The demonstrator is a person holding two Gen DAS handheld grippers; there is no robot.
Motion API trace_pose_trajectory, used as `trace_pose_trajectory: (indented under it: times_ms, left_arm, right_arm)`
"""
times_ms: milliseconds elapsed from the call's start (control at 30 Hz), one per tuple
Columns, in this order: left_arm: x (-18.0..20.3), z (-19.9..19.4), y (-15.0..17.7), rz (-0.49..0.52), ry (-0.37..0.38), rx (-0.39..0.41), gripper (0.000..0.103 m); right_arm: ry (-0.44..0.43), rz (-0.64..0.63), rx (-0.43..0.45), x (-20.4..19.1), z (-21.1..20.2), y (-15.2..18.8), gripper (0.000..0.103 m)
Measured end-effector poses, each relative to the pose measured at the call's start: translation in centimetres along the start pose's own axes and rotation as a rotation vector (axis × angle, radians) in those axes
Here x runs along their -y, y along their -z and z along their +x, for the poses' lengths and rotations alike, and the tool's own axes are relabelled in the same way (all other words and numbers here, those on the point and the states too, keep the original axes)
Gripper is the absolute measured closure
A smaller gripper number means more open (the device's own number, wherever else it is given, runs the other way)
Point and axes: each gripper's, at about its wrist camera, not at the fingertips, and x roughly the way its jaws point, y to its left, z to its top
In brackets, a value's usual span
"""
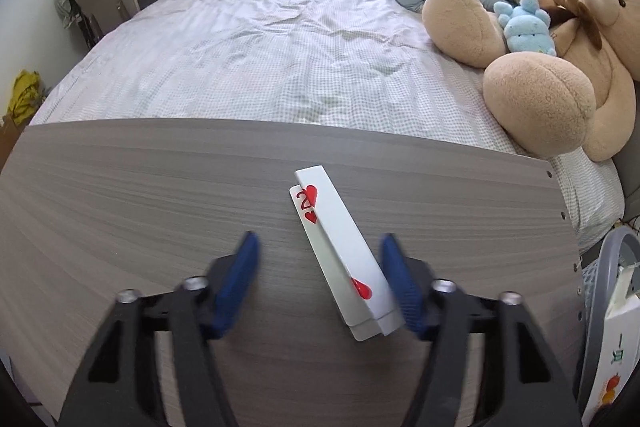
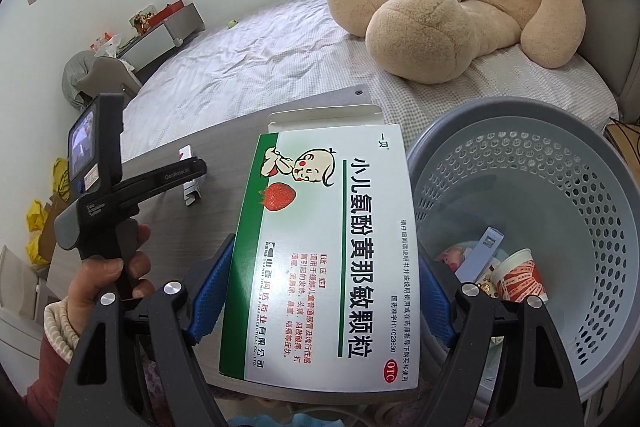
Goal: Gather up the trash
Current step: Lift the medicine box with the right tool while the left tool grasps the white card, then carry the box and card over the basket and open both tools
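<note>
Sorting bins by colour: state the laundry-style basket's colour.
Grey-blue perforated plastic basket, clearest in the right wrist view.

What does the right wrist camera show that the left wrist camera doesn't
Only the right wrist view shows the right gripper clamped on the medicine box, the trash inside the grey basket including a paper cup, and the hand holding the left gripper.

Only the left wrist view shows the left gripper from behind, its blue fingers around the playing-card box with a gap on one side.

Both show the wooden board, the bed and the teddy bear.
</note>
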Motion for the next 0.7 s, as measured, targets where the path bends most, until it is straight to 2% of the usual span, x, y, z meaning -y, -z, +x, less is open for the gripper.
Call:
trace_pose_trajectory:
  times_ms: [67, 267, 400, 567, 700]
  left_arm:
    - [0.0, -0.4, 0.2, 0.014, 0.037, -0.003, 0.087]
    - [0.0, -1.8, 1.8, 0.045, 0.073, -0.027, 0.087]
    - [0.7, -4.1, 2.9, 0.078, 0.094, -0.011, 0.087]
    - [3.6, -7.9, 3.5, 0.159, 0.147, 0.040, 0.087]
    - [7.9, -10.8, 3.8, 0.235, 0.219, 0.086, 0.087]
  right_arm:
    - [-0.003, 0.004, -0.002, 0.0, 0.2, 0.1, 0.025]
    - [-0.020, 0.015, -0.002, 0.1, 0.2, 0.3, 0.025]
    - [-0.029, 0.032, 0.014, 0.5, -0.5, 0.3, 0.025]
    - [-0.018, 0.045, 0.059, 1.3, -2.5, 0.2, 0.025]
    - [0.018, 0.075, 0.109, 3.4, -5.2, 0.4, 0.025]
